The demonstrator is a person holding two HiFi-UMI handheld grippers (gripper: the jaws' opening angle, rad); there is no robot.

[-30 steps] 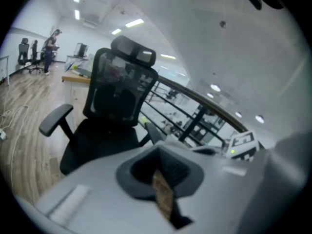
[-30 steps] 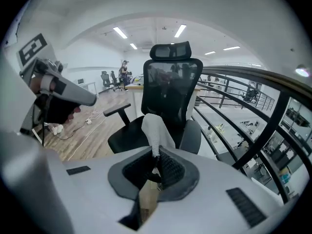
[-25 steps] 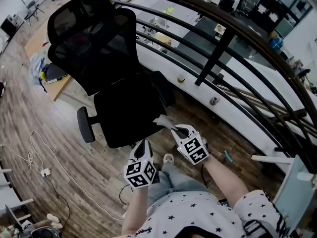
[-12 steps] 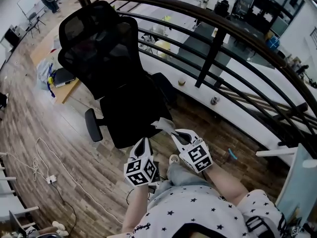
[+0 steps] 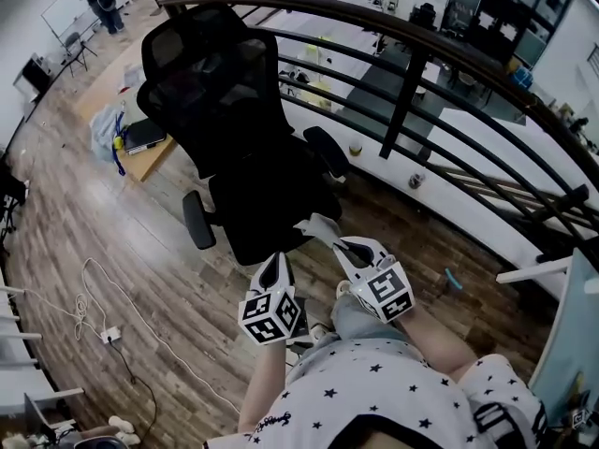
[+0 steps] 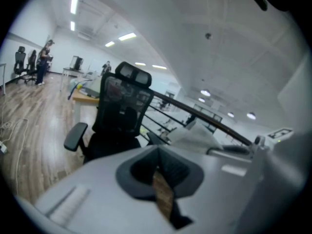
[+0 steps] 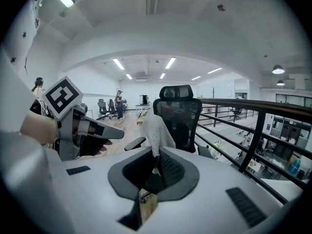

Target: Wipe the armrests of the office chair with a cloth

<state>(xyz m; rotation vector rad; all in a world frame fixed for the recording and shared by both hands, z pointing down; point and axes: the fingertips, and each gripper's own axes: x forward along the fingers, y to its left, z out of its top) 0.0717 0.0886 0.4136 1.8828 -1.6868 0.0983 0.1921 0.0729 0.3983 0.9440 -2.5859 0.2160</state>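
head view: the office chair [image 5: 248,138] has drifted rightward in frame, yet the cloth [image 5: 316,225] in the right gripper [image 5: 339,243] still hangs short of both armrests [image 5: 197,220], so wiping likely hasn't begun; left gripper view: the left gripper [image 6: 157,155] has its fingers pressed together on nothing, far armrest cut off; right gripper view: fingers pinch the cloth

The cloth [image 7: 155,130] pinched in the right gripper [image 5: 329,238] looked white, soft and coarsely knitted. That tool and the left gripper [image 5: 273,267] had smooth, matt, pale grey plastic shells. Ahead of them, the chair [image 5: 234,110] had a see-through black mesh back, a matt black seat and dull black plastic armrests [image 5: 197,220]. Beneath the tools, the floor [image 5: 112,251] was wood-look planking with a faint sheen. Beyond the chair, the railing [image 5: 412,82] looked like dark metal with a slightly glossy top rail.
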